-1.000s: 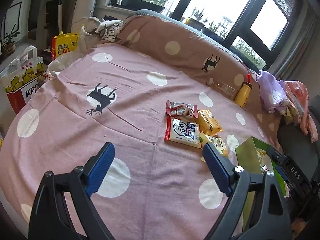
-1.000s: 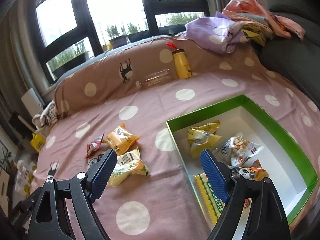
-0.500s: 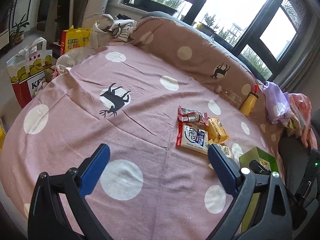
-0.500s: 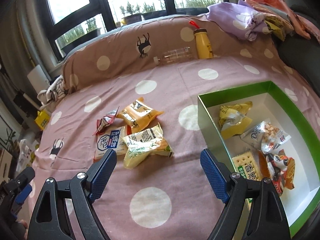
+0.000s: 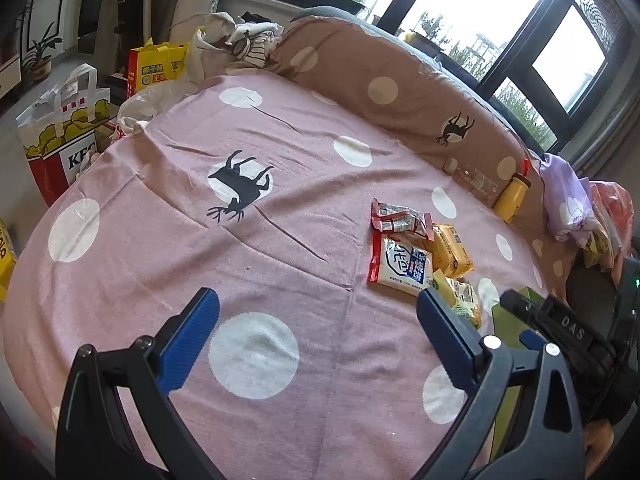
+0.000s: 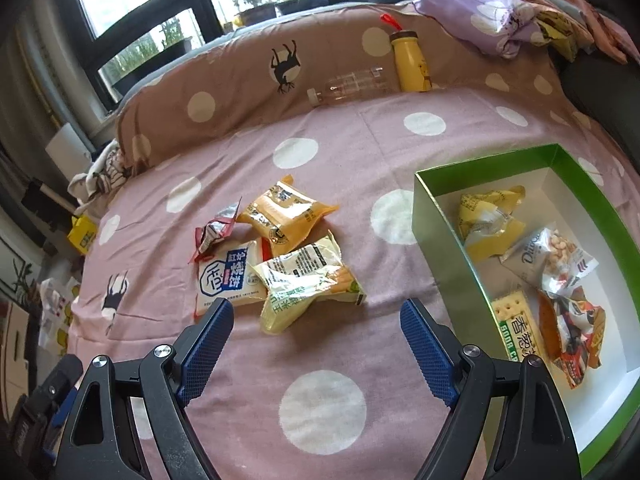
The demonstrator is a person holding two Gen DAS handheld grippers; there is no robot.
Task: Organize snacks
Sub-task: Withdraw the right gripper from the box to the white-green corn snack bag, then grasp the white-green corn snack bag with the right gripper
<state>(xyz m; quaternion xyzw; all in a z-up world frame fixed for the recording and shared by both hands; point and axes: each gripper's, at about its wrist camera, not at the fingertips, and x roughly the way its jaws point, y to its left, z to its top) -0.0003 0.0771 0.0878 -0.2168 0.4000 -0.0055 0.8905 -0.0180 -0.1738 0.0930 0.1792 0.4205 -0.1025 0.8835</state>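
Note:
Several loose snack packets lie together on the pink spotted bedspread: a pale yellow-green packet (image 6: pixel 308 280), a white packet with blue characters (image 6: pixel 228 280), an orange packet (image 6: pixel 284 216) and a crumpled red wrapper (image 6: pixel 214 232). My right gripper (image 6: pixel 318 310) hovers open just in front of the yellow-green packet, touching nothing. To its right sits the green box (image 6: pixel 436 216), holding a yellow packet (image 6: pixel 486 220), a nut bag (image 6: pixel 552 256) and a cracker pack (image 6: pixel 518 328). My left gripper (image 5: pixel 316 304) is open and empty over bare bedspread, left of the white packet (image 5: pixel 402 266).
A yellow bottle (image 6: pixel 410 62) and a clear plastic bottle (image 6: pixel 352 84) rest against the brown bolster at the back. Lilac cloth (image 6: pixel 500 20) is heaped at the back right. Off the bed's left edge stand a KFC paper bag (image 5: pixel 60 132) and a yellow carton (image 5: pixel 156 68).
The right gripper has swung left from over the box to the loose packets. The left gripper's jaws have spread a little wider; it has barely moved.

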